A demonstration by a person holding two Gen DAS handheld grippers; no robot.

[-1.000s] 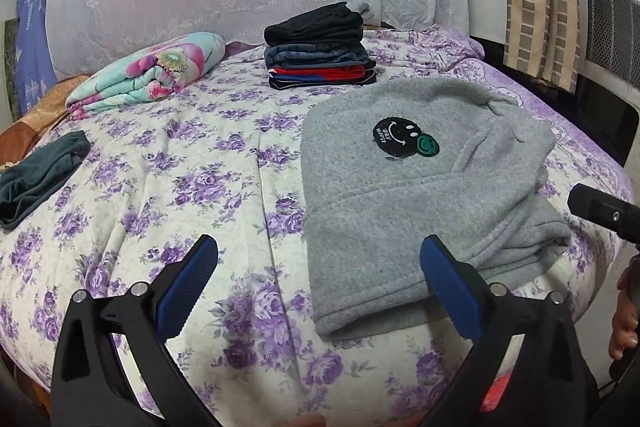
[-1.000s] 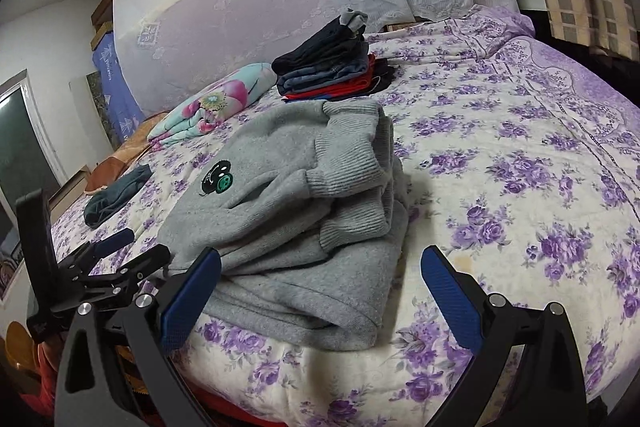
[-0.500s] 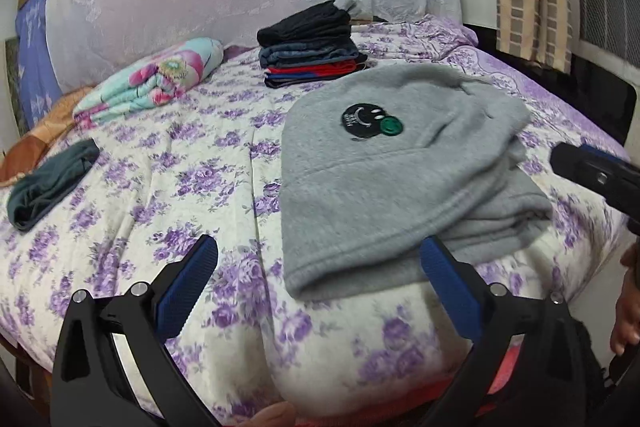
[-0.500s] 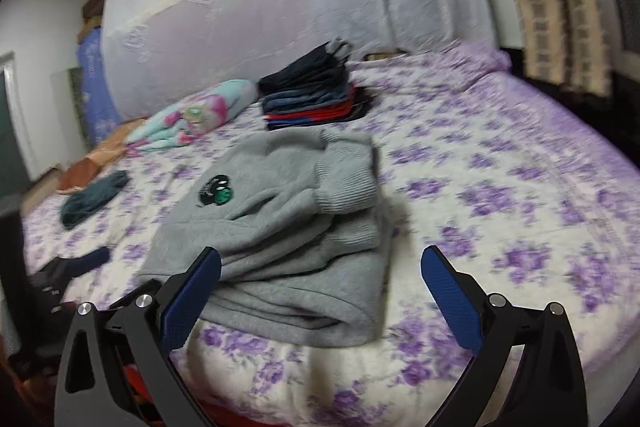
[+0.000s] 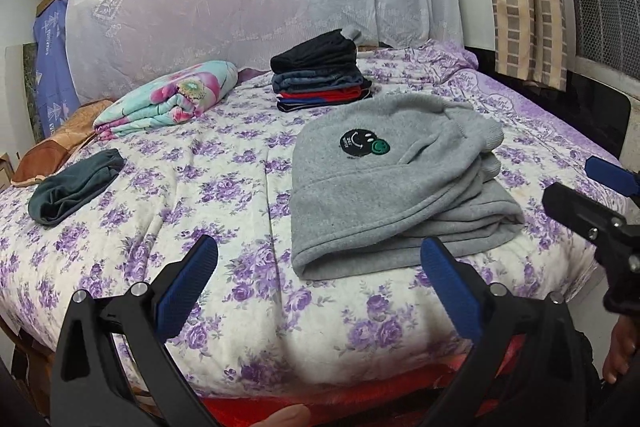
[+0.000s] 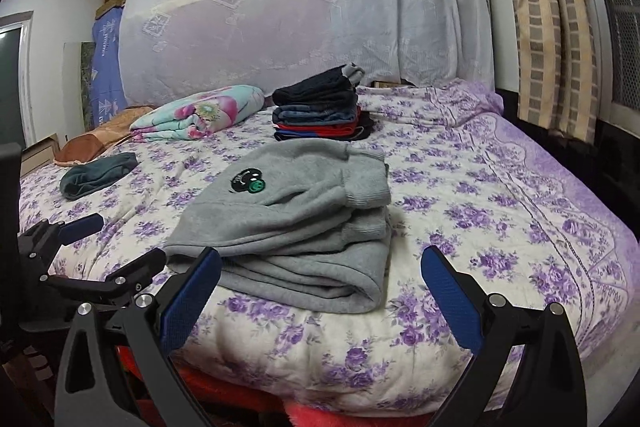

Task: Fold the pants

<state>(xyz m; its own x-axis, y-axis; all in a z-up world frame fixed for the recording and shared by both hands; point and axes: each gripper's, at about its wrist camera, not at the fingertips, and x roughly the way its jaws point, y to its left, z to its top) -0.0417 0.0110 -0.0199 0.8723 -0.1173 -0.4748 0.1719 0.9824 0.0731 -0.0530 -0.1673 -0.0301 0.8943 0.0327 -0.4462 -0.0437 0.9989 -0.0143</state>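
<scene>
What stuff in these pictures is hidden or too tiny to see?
- Words on the black patch of the grey pants: too small in both views.
- Lower layers of the clothes pile: covered by the top ones.
- Headboard: behind a white lace cover.
- Under the bed: cut off by the bottom edge and the hand-held grippers.

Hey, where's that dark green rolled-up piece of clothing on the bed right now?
The dark green garment lies at the left of both views, apart from the grey pants, just in front of the floral blanket.
</scene>
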